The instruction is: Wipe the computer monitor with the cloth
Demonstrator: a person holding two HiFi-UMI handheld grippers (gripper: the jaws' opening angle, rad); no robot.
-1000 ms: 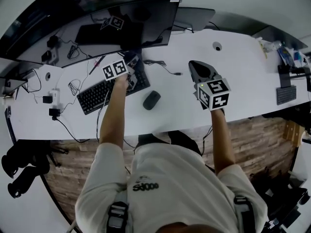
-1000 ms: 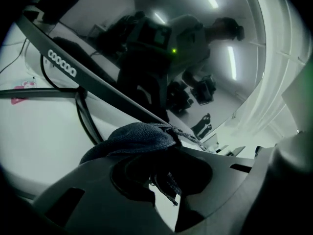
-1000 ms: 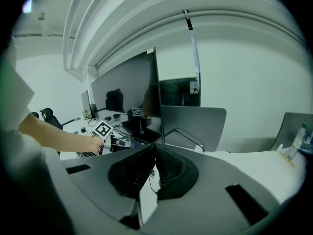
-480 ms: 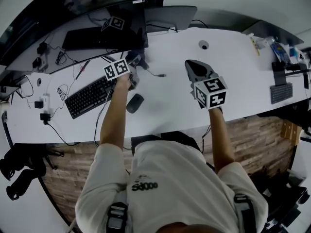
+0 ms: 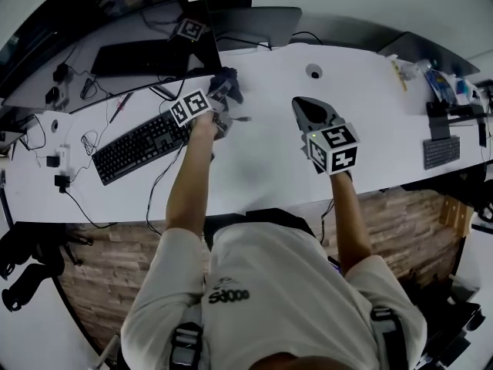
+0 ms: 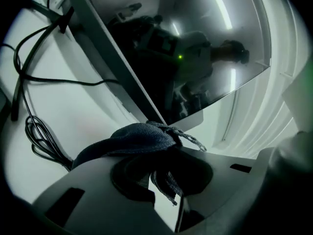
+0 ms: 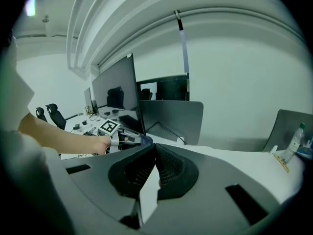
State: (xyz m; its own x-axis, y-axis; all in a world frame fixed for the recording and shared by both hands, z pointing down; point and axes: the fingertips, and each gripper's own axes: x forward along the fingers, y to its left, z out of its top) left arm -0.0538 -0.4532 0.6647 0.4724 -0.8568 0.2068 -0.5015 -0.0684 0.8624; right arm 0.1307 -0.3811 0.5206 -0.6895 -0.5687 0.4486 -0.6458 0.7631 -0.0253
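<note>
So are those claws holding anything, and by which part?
The left gripper pinches the dark cloth at a bunched fold, with frayed ends hanging loose. The right gripper is shut on nothing.

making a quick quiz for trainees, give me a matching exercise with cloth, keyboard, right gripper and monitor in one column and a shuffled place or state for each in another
Things:
1. cloth
2. keyboard
3. right gripper
4. monitor

Places or states:
A. shut, with nothing between its jaws
B. pinched in the left gripper
C. lying flat on the desk
D. standing upright, screen dark

Pairs: 1-B; 2-C; 3-A; 4-D
</note>
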